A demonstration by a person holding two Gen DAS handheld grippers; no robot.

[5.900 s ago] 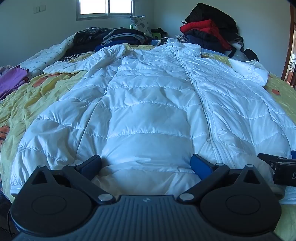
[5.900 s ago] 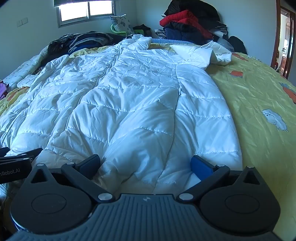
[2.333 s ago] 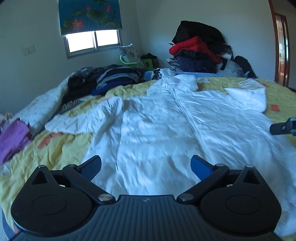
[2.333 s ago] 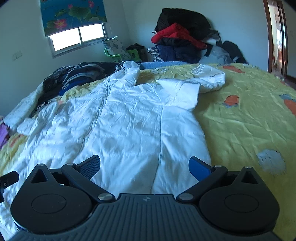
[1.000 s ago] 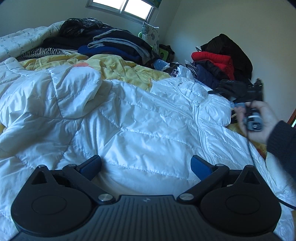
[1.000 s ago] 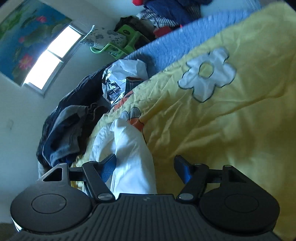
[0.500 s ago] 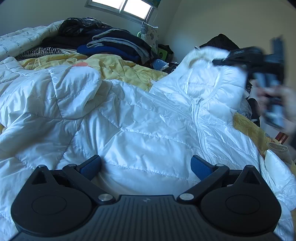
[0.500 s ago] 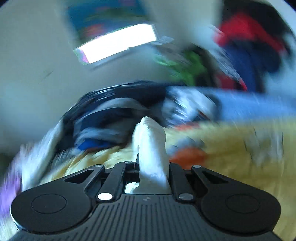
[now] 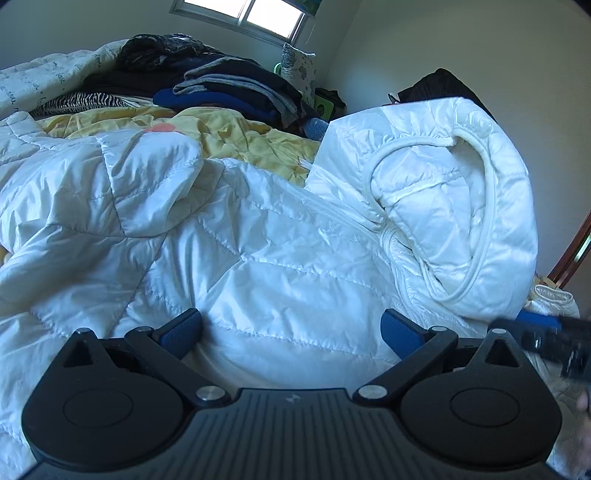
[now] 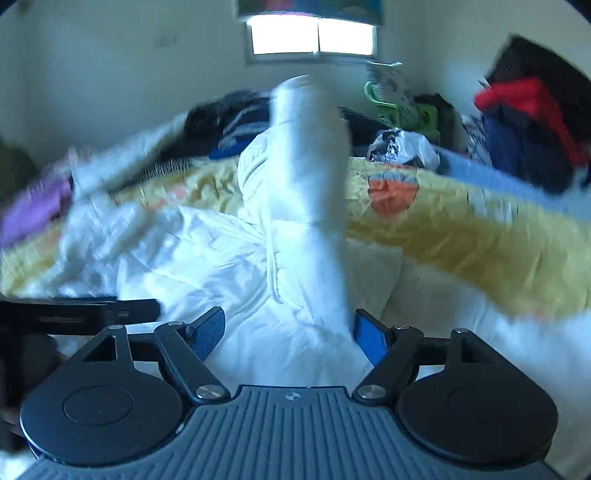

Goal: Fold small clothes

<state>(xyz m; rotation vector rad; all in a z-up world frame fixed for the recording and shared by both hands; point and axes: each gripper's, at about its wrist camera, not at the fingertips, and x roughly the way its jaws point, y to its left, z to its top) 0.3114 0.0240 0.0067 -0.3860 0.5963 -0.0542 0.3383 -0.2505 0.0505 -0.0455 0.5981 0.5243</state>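
I had both grippers low over the bed, whose yellow quilt (image 9: 236, 129) with orange patches covered most of the surface. The white puffer jacket (image 9: 258, 251) lay spread across it, one sleeve (image 9: 147, 184) folded in over the body and the hood (image 9: 454, 206) flopped forward onto the chest. My left gripper (image 9: 291, 328) sat with its 2 blue pads wide apart over the jacket's body, pressing on nothing. My right gripper (image 10: 288, 332) had just been opening; its fingers stood apart with the hood's white fabric passing between them, the pads no longer clamping it, though that view was blurred. Beyond the jacket, a pile of dark clothes (image 9: 221, 85) sat along the far edge under the window (image 10: 312, 35). In the right corner a second heap showed a red garment (image 10: 524, 96) over navy ones. Purple fabric (image 10: 33, 210) lay at the left edge. Pale, plain walls.
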